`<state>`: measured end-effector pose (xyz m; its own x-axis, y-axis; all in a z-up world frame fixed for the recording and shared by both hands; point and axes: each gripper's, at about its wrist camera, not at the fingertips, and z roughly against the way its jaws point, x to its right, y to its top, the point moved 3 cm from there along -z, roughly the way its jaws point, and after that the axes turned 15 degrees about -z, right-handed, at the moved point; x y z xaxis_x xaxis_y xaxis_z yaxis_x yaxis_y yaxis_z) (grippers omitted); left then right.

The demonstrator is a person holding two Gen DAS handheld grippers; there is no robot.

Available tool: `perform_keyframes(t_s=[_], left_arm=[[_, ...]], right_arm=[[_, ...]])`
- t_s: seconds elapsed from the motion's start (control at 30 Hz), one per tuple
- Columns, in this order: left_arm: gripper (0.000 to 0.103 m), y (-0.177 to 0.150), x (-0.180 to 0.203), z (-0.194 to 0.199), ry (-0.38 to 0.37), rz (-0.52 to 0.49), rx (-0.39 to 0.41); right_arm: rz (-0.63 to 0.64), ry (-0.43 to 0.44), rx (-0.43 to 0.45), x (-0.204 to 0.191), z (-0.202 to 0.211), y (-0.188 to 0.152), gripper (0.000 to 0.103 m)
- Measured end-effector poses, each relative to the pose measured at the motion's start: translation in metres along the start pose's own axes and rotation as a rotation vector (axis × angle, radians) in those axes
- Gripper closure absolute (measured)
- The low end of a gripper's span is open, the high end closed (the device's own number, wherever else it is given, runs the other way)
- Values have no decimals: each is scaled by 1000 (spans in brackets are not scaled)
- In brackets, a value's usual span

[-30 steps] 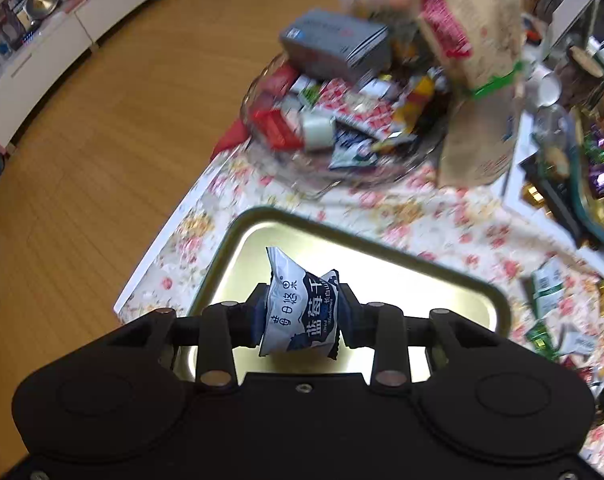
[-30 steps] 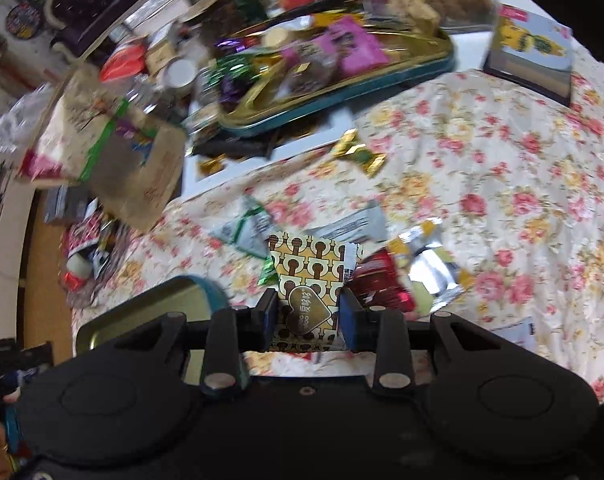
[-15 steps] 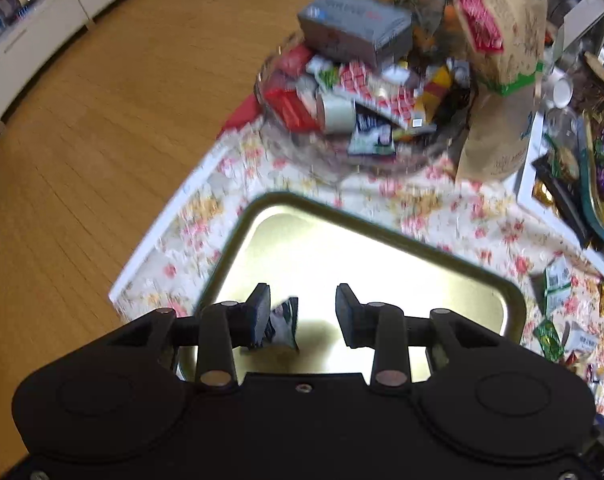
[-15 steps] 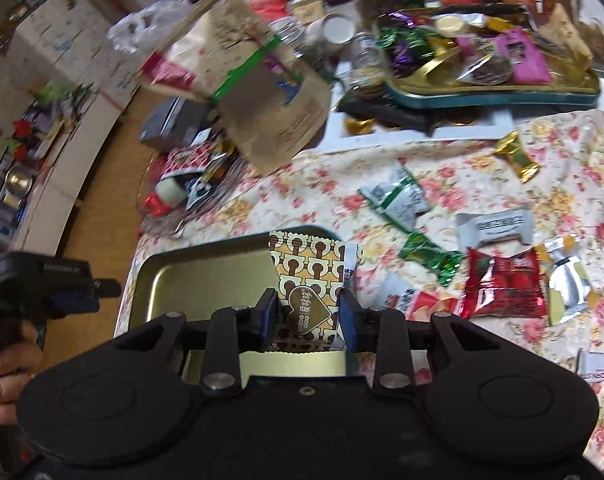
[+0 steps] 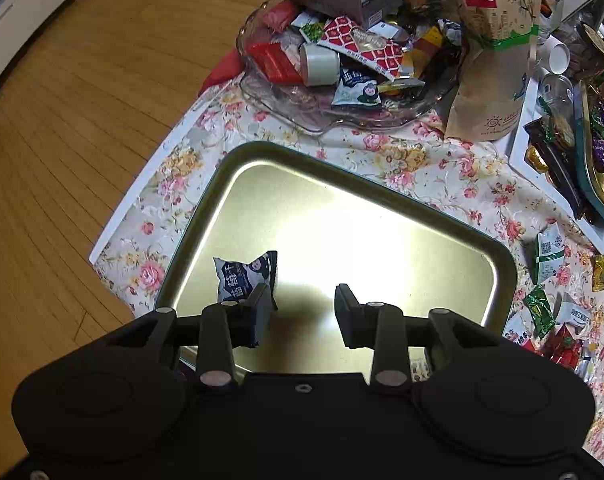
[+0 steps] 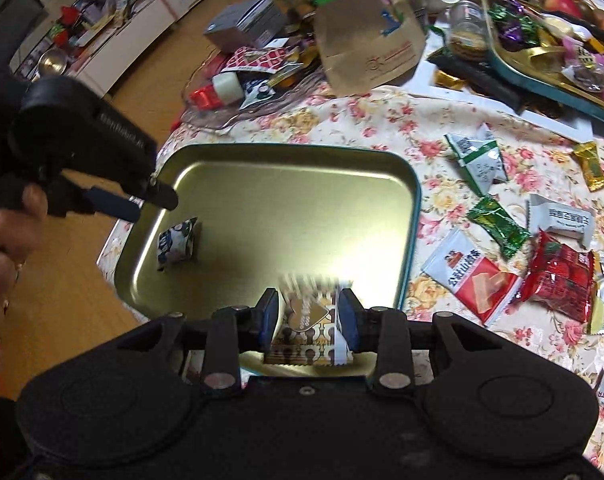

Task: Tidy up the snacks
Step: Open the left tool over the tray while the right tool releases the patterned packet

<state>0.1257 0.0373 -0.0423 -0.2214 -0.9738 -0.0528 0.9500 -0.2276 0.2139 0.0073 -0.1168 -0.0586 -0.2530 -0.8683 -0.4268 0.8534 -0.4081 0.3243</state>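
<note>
The left gripper (image 5: 302, 312) now stands with jaws apart and empty; a second ago it pinched the blue packet (image 5: 246, 280), which has since dropped and lies in the gold tray (image 5: 381, 216) near its left rim, just ahead of the left finger. In the right wrist view the same packet (image 6: 178, 242) rests alone on the tray (image 6: 286, 200). The right gripper (image 6: 306, 314) still clamps the brown patterned packet (image 6: 305, 328) and has moved from over the loose snacks (image 6: 501, 248) on the floral cloth (image 6: 441, 128) to the tray's near edge.
</note>
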Motion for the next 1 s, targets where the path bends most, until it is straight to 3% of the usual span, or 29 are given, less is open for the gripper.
perform_keyframes(t_s=[0.13,0.4,0.6,1.0], left_arm=[[59,1,4,-2,-4,-13,-6],[59,-1,27,0,-18,-63,-17],[59,-3,54,3,-66,-99,-27],[59,-13,126,17,-138,-241,-23]], right_arm=[[-7,2,-6,-1,0,0,66],[-68,-73,2,15,-1,9,66],[-84,-122,-8,28,1,9,66],[-215,-189,11,90,24,15,66]])
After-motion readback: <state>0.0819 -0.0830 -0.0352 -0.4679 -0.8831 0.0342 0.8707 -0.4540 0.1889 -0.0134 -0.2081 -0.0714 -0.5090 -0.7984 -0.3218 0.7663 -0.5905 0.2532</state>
